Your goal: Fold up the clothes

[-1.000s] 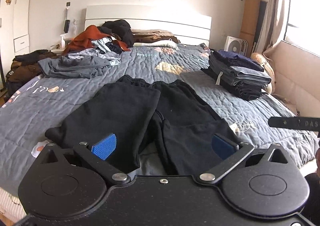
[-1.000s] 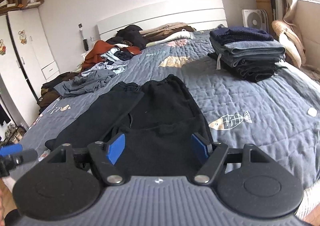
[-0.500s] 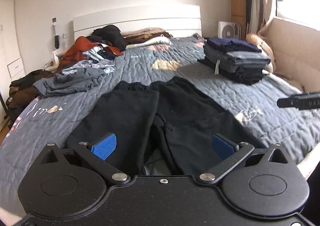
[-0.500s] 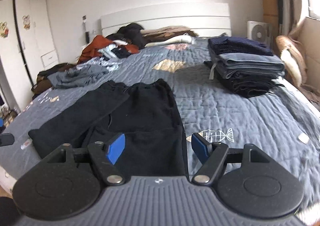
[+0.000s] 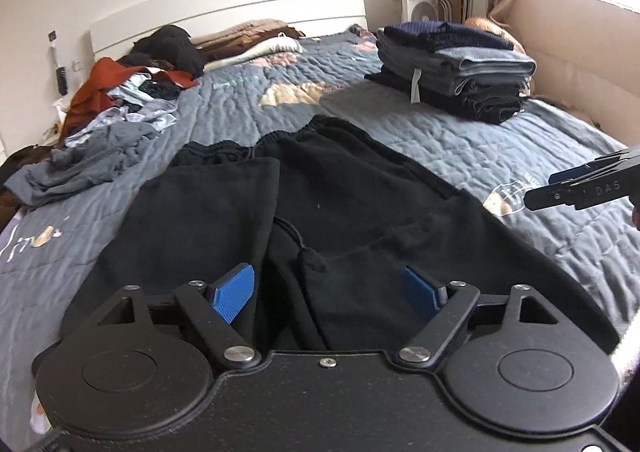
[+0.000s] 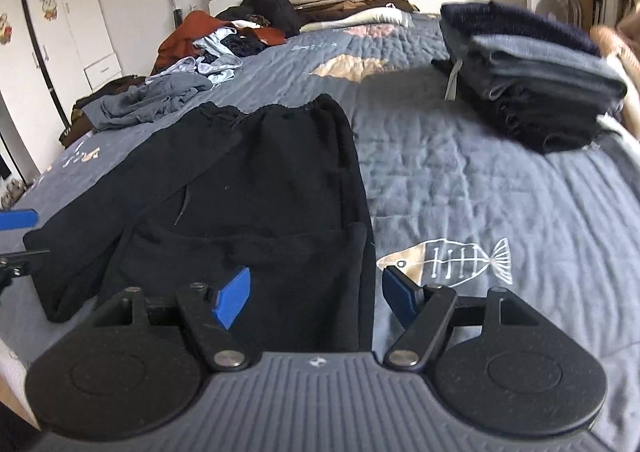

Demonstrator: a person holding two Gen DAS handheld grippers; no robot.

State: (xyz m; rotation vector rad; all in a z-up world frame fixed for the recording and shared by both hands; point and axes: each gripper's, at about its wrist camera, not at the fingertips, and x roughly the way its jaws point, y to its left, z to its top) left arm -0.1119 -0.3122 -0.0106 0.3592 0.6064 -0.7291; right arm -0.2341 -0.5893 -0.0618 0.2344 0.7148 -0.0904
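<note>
Since a second ago: both tongs have come lower and nearer the black trousers [image 5: 320, 219], which now fill more of each view.
Left wrist view, trousers: spread flat on the bed [image 5: 460, 139], waistband toward the headboard [image 5: 240, 7], long axis running from there to the near edge; left leg folded up over itself.
Left wrist view, left tongs [image 5: 329, 288]: jaws closing, pads clear of the cloth beneath them, nothing gripped.
Left wrist view, cut off: right tongs [image 5: 576, 187] poke in at the right edge, only their tips showing.
Right wrist view, trousers [image 6: 260, 191]: same lie, waistband far, right leg hem near.
Right wrist view, right tongs [image 6: 316, 294]: fairly wide, empty, straddling the trousers' right edge.
Right wrist view, hard to make out: folded stack [image 6: 532, 71] blurred; the near hem hidden behind the tongs.
</note>
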